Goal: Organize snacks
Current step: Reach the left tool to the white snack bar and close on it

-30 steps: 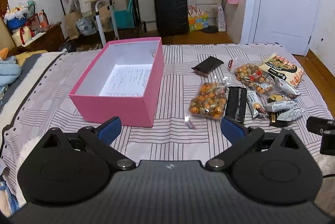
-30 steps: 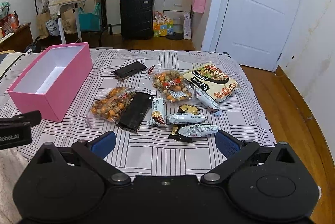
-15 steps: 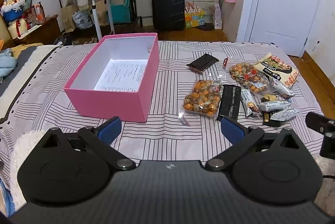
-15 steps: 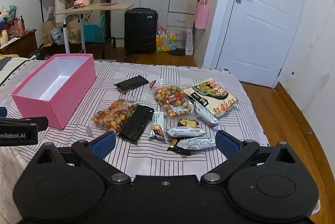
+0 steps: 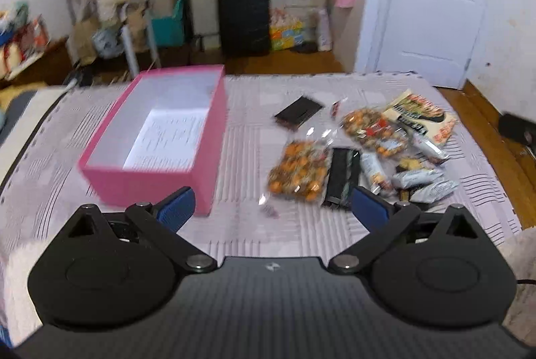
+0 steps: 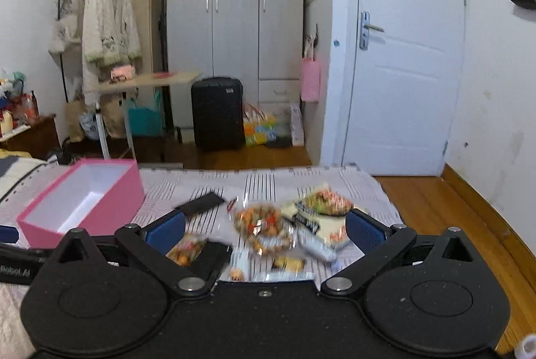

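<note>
Striped bedsheet (image 5: 248, 131) covers the bed; pink box (image 5: 134, 181) on its left side, snack packets (image 5: 361, 154) heaped well right of it. Black suitcase (image 6: 217, 111), wardrobe (image 6: 234, 7), white door (image 6: 405, 57) behind. Left gripper (image 5: 271, 201) and right gripper (image 6: 264, 228) both spread wide, holding nothing.

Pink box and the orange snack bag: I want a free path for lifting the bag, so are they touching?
Apart. The left wrist view shows a strip of bare striped bedsheet between the pink box and the orange snack bag.
</note>
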### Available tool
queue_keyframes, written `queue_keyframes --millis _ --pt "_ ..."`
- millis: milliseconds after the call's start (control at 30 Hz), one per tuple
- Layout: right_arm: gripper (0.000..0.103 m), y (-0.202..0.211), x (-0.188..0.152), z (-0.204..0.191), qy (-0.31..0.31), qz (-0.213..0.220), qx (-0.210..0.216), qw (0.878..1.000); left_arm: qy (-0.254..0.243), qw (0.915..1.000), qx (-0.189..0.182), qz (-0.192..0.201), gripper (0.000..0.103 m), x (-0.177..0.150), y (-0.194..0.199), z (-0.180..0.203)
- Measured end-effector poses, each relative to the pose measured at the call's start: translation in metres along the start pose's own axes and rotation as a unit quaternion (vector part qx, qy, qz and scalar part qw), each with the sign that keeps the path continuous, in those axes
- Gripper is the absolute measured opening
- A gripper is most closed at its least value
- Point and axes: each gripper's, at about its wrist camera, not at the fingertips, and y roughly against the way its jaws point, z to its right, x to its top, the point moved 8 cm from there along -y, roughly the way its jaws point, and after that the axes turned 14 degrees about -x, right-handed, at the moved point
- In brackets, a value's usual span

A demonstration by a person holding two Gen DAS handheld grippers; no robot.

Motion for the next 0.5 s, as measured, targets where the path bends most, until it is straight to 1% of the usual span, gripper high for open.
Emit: queue_keyframes --millis 67,133,167,233,300,333,400,433,500 --pt "0.103 -0.022 0.006 0.007 -0.013 -0.041 0.023 0.999 0.007 0.9999 -0.012 -0.009 0.1 0.009 -0.013 0.008" --pt "0.102 -0.048 0.004 0.012 -0.042 -0.101 0.043 0.993 0.017 0.9995 -0.02 -0.016 0.099 0.017 -0.03 0.015" --pt "0.102 -0.061 0.003 0.014 -0.053 -0.124 0.055 0.989 0.014 0.9995 -0.023 -0.017 0.099 0.022 -0.041 0.021" --pt "0.097 -0.086 -0.009 0.012 -0.056 -0.166 0.058 0.983 0.011 0.9992 -0.033 -0.019 0.098 0.027 -0.062 0.03" --pt "0.094 -0.114 -0.024 0.01 -0.05 -0.206 0.056 0.976 0.006 0.9979 -0.058 -0.027 0.096 0.03 -0.089 0.041" --pt "0.093 -0.128 -0.032 0.011 -0.055 -0.227 0.054 0.971 -0.004 0.9976 -0.06 -0.033 0.089 0.03 -0.101 0.045" --pt "0.091 -0.155 -0.044 0.014 -0.078 -0.268 0.059 0.958 -0.041 0.9966 -0.056 -0.045 0.089 0.033 -0.126 0.055" --pt "0.089 -0.167 -0.051 0.017 -0.093 -0.29 0.062 0.951 -0.047 0.9959 -0.06 -0.05 0.087 0.034 -0.136 0.058" --pt "0.085 -0.188 -0.064 0.022 -0.12 -0.317 0.069 0.938 -0.045 0.9956 -0.062 -0.054 0.085 0.036 -0.158 0.061"
